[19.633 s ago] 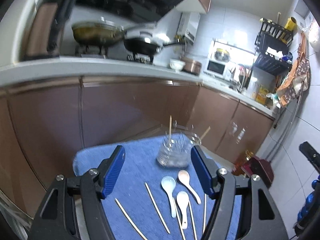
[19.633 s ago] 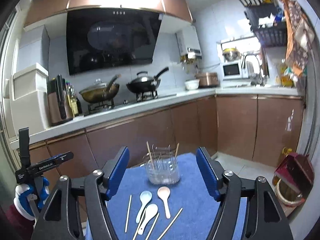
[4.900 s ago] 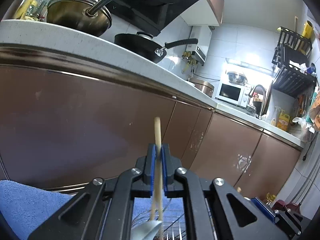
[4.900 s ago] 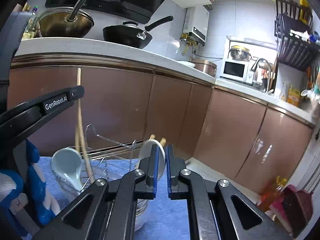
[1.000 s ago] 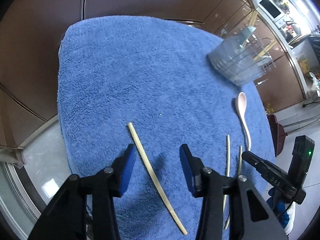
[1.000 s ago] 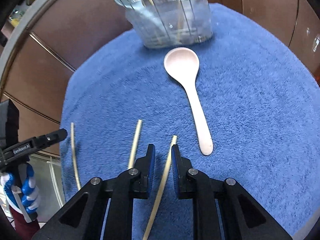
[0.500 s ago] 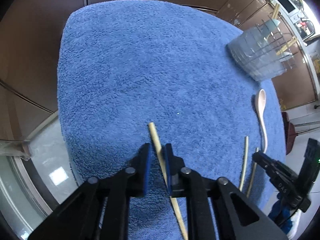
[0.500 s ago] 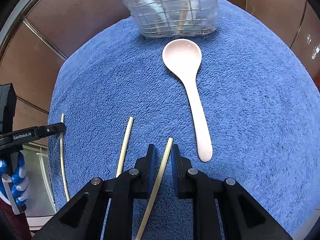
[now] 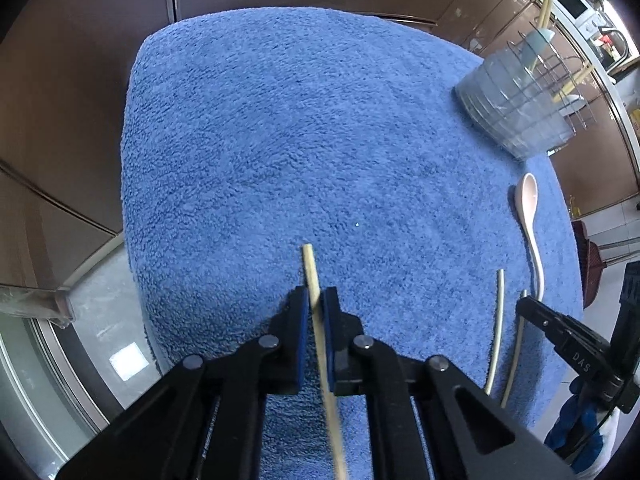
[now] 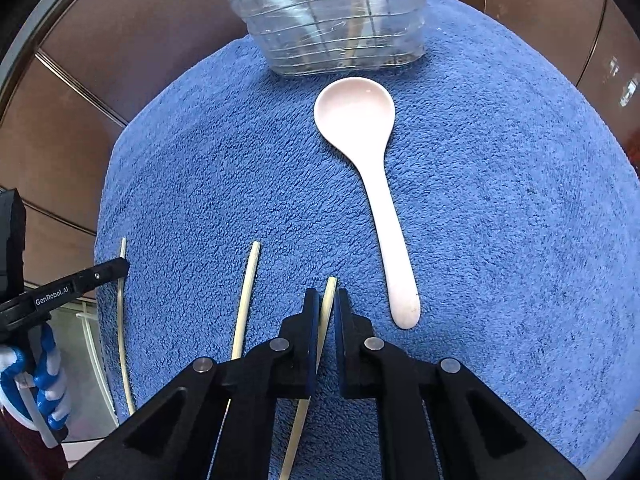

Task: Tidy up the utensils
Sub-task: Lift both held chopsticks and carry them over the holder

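Observation:
My left gripper (image 9: 314,300) is shut on a wooden chopstick (image 9: 310,268) low over the blue towel (image 9: 260,128). My right gripper (image 10: 326,300) is shut on another chopstick (image 10: 329,292) lying on the towel (image 10: 500,200). A loose chopstick (image 10: 247,292) lies just left of it, and the left gripper's chopstick (image 10: 121,320) shows at the far left. A pale pink spoon (image 10: 372,176) lies right of my right gripper, bowl toward the clear wire utensil holder (image 10: 336,20), which holds spoons and chopsticks. The holder (image 9: 516,108) and spoon (image 9: 528,216) also show in the left wrist view.
The towel covers a small round surface with edges close on all sides. Brown cabinet fronts (image 9: 80,60) stand behind it. Tiled floor (image 9: 92,340) lies below the left edge.
Both grippers have closed on their chopsticks. The left gripper was open around its chopstick a second ago and has moved in over it. The right gripper moved slightly forward.

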